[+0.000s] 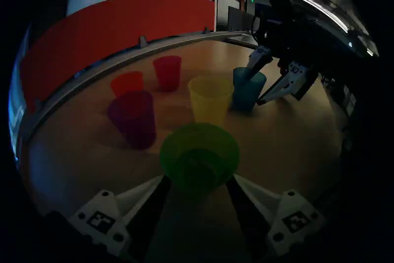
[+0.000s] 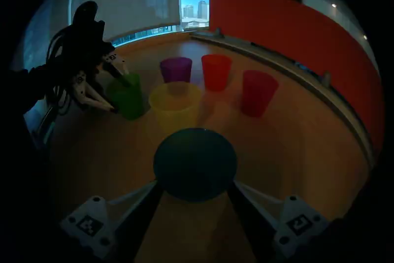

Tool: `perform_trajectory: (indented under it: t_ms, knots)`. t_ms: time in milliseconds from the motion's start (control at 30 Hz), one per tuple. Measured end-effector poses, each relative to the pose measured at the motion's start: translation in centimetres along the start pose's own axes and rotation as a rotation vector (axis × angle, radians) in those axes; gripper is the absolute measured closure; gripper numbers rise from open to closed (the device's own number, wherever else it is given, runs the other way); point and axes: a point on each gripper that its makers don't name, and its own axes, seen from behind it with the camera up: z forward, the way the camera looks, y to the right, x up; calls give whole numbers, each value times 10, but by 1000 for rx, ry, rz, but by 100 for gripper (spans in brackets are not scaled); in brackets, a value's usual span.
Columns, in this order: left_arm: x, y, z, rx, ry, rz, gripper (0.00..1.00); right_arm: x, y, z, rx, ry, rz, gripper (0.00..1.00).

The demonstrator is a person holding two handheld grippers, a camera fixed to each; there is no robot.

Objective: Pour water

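Left gripper [image 1: 199, 180] clamps the green cup [image 1: 199, 152], a finger pressed to each side; right gripper [image 2: 194, 186] likewise clamps the teal cup [image 2: 194, 162]. Both cups are upright, mouths up, on or just over the wooden table [image 1: 295, 135]. From the green cup, the teal one lies ahead and to the right, the yellow cup [image 1: 211, 96] standing between them. Which holds water I cannot tell.

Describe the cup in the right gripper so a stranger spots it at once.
On the wooden table beside the long red wall panel stand six plastic cups. The one between the right gripper's fingers is the teal cup, next to the yellow cup; no other cup is blue.
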Motion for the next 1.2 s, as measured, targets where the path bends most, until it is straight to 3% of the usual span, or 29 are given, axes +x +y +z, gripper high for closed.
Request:
perform_trajectory:
  t_ms: [500, 900, 1200]
  knots:
    - [-10, -5, -7, 21, -34, 21, 21, -1, 3, -9, -11, 4, -2, 6]
    - [-21, -11, -37, 81, -26, 8, 21, -8, 2, -28, -42, 21, 11, 6]
    - [-17, -16, -62, 149, 35, -47, 21, -14, 0, -50, -81, 65, 50, 6]
